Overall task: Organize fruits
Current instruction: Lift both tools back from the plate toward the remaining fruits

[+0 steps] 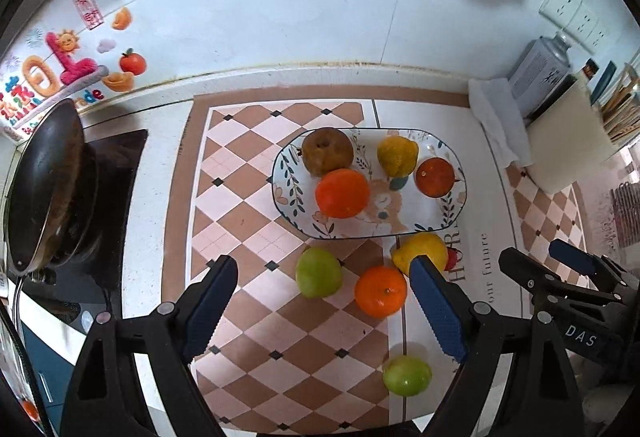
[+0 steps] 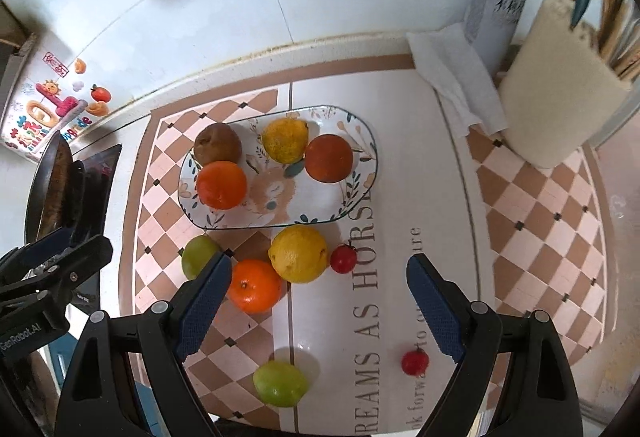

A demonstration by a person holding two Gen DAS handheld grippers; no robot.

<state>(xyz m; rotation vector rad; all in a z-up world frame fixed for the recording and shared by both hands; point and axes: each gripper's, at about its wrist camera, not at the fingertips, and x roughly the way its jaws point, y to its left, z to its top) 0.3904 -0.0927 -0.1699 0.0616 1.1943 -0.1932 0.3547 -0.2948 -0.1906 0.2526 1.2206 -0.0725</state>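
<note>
While the left gripper (image 1: 322, 311) hangs with jaws wide and empty, a round orange tangerine (image 1: 380, 291) lies near the patterned oval plate (image 1: 448, 215); likely firm, smooth, best pinched across its middle. Right view: right gripper (image 2: 320, 307) likewise agape, empty; small glossy red tomato (image 2: 415, 362) nearest, probably soft.

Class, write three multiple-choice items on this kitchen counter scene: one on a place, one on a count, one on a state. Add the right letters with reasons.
1. Where is the brown pear?
A. on the plate
B. on the mat beside the plate
C. in the pan

2. How many fruits lie on the plate?
A. two
B. four
C. six

3. How is the right claw?
A. shut on an orange
B. shut on a lemon
C. open, holding nothing

Answers: 1 A, the pear sits inside the plate's rim. 2 B, pear, orange, yellow fruit and dark orange fruit. 3 C, its fingers stand wide apart above the mat with nothing between them.
</note>
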